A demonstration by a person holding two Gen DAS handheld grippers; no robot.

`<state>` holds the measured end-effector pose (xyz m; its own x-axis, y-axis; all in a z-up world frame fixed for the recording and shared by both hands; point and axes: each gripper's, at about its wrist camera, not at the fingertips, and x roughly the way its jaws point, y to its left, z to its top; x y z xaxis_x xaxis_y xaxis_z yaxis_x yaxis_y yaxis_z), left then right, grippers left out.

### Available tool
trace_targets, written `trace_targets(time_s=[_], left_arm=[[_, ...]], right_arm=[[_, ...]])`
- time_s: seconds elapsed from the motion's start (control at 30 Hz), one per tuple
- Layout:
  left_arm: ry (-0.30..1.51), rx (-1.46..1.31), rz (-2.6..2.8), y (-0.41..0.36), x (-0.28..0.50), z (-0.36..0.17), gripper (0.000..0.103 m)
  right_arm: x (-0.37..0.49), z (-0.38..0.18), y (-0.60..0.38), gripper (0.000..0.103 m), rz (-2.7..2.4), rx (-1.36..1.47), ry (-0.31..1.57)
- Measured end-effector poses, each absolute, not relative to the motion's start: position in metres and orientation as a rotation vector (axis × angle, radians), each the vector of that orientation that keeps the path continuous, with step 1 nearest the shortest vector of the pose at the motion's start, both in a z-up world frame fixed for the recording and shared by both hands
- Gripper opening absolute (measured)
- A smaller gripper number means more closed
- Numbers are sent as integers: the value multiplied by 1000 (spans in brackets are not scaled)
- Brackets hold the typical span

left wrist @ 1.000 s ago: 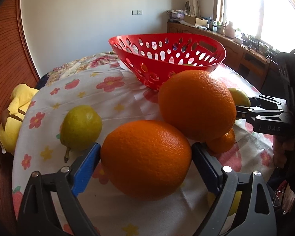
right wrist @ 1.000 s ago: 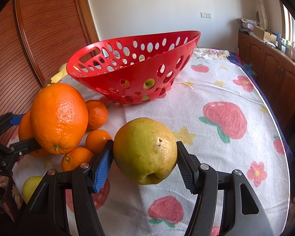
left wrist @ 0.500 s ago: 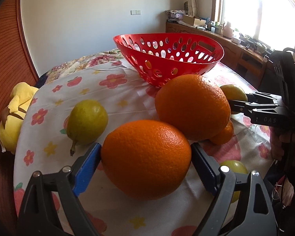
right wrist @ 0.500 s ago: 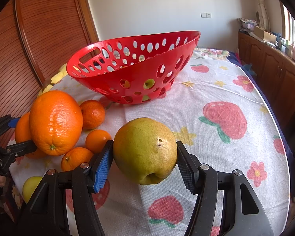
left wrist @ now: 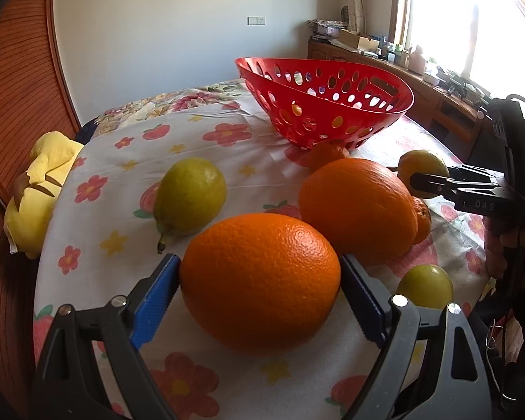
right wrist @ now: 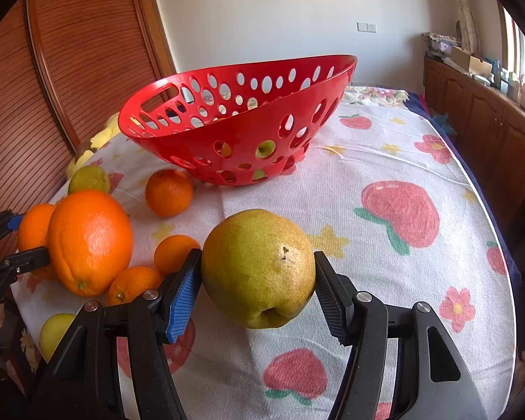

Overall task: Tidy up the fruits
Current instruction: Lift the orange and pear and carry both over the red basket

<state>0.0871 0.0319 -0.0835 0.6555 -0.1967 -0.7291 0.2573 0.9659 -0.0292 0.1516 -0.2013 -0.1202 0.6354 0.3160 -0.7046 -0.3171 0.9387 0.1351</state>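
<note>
Lifted since a second ago, the left gripper [left wrist: 260, 281] has its jaws clamped on a big orange [left wrist: 260, 281]. Right gripper [right wrist: 257, 288] pinches a pear [right wrist: 257, 267]; either round fruit could slip and roll before reaching the red basket [right wrist: 238, 129].

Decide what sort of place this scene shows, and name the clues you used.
Probably a room in a home: a fruit-print tablecloth under a red basket, wooden cabinets along the wall, and a curtained window.

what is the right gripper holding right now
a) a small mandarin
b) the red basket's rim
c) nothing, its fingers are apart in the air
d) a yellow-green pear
d: in the right wrist view the right gripper has its two pads pressed against the sides of a yellow-green pear, while the red basket sits apart farther back on the tablecloth.
</note>
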Motion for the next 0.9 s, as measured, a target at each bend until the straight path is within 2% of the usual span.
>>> trace_targets(time_s=[0.47,0.9], left_arm=[[751,54,-260,36,78,-57,89],[630,69,-281,25,88,0,89]], right_arm=[[146,-111,-201,64,351,-25,778],[135,-53,-195,64,392,-65,664]])
